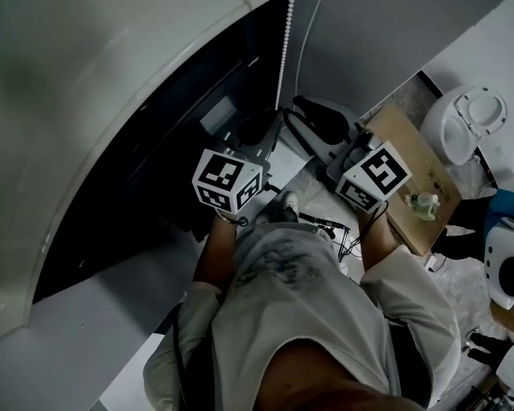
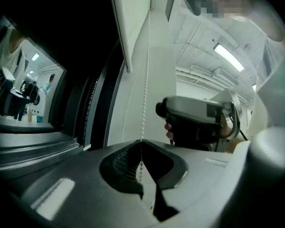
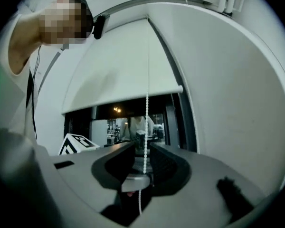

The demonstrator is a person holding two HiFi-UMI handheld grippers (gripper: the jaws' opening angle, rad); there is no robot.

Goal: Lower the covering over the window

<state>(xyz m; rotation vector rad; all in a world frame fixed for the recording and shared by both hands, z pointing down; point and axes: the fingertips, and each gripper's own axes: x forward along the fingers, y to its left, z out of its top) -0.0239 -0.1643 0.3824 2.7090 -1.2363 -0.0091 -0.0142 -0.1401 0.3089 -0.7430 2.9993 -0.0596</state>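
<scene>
The white roller blind (image 3: 118,65) hangs partly down, its bottom rail (image 3: 123,101) above the dark window pane (image 3: 130,122). In the head view the blind (image 1: 111,92) curves over the dark window (image 1: 154,178). A white bead chain (image 1: 283,50) hangs at the blind's right side. My left gripper (image 2: 141,142) is shut on the bead chain (image 2: 145,80), the jaw tips meeting around it. My right gripper (image 3: 142,144) stands slightly open, and the chain (image 3: 146,118) runs down through the gap without touching the pads. The left gripper (image 1: 270,125) and right gripper (image 1: 313,114) are side by side below the chain.
A flat cardboard box (image 1: 415,178) lies on the floor at the right, with a round white appliance (image 1: 473,118) beyond it. Cables (image 1: 325,225) trail on the floor near the person's feet. A white wall (image 3: 223,103) borders the window on the right.
</scene>
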